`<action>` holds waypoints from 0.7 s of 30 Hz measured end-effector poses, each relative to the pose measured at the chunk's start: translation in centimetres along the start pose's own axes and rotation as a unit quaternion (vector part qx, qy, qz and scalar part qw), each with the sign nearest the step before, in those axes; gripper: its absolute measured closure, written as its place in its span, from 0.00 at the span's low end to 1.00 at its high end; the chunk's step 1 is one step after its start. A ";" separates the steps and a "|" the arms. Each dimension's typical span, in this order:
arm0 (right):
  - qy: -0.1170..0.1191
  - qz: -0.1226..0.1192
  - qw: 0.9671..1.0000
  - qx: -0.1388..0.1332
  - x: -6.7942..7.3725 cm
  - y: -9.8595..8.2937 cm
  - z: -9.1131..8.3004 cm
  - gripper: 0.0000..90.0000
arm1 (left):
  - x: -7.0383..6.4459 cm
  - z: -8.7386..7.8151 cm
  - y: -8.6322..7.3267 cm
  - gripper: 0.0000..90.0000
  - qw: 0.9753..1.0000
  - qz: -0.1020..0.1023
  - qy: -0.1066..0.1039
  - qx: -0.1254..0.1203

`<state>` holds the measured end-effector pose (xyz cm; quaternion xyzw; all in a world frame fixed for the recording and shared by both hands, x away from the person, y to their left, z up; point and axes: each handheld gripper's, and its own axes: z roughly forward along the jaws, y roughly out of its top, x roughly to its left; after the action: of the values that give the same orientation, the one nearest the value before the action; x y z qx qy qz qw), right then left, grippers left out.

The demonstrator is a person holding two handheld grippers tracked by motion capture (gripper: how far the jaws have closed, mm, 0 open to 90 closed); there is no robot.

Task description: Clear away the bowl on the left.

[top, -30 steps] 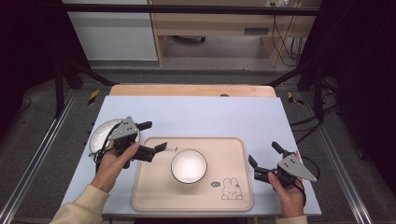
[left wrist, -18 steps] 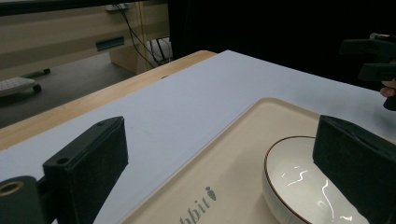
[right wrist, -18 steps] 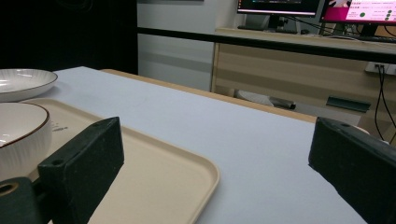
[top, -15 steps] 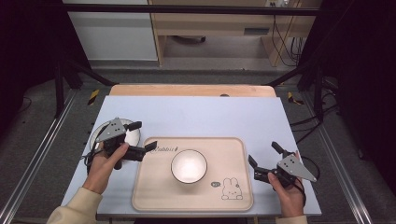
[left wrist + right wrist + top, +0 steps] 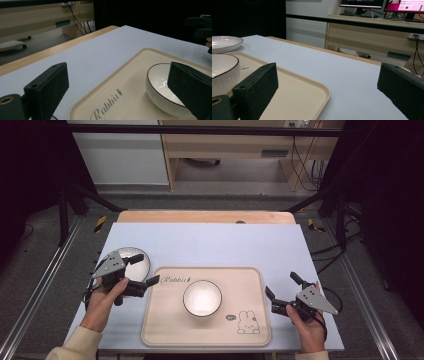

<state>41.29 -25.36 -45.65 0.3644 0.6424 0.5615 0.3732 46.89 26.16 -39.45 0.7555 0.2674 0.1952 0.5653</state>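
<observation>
A white bowl [image 5: 202,298] with a brown rim stands in the middle of a beige tray [image 5: 165,330] printed with a rabbit. Left of the tray lies a white ribbed plate [image 5: 136,268]. My left gripper [image 5: 145,269] hovers open at the plate's right edge, its jaws pointing toward the tray, nothing between them. In the left gripper view the gripper [image 5: 117,72] frames the tray [image 5: 130,67] and bowl [image 5: 160,85]. My right gripper [image 5: 281,287] is open and empty just off the tray's right edge. The right gripper view past the gripper [image 5: 327,70] shows the tray corner [image 5: 294,90], bowl [image 5: 222,72] and plate [image 5: 224,43].
The tray rests on a pale blue mat [image 5: 225,245] over a wooden table [image 5: 205,216]. The far half of the mat is bare. Black frame bars [image 5: 70,205] flank the table. A desk with monitors [image 5: 367,5] stands beyond.
My left gripper has drawn back to the left, off the tray's edge, uncovering more of the plate. The right gripper has stayed put.
</observation>
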 end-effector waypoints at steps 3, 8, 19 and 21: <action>0.000 0.000 1.000 0.000 0.0 0.0 0.0 0.04 | 0.1 -0.3 -0.5 0.04 1.000 -0.003 0.003 -0.001; 0.000 -0.001 1.000 0.001 0.0 0.0 0.0 0.04 | 0.3 -0.7 -1.1 0.04 1.000 -0.007 0.007 -0.005; 0.000 -0.002 1.000 0.001 0.1 0.0 0.0 0.04 | 0.5 -1.4 -2.5 0.04 1.000 -0.012 0.011 -0.006; 0.001 -0.002 1.000 0.001 0.1 0.0 0.1 0.04 | 0.4 -1.5 -2.8 0.04 1.000 -0.011 0.012 -0.006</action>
<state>41.30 -25.28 -45.69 0.3628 0.6439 0.5604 0.3737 45.85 28.14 -41.72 0.7469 0.2815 0.1999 0.5683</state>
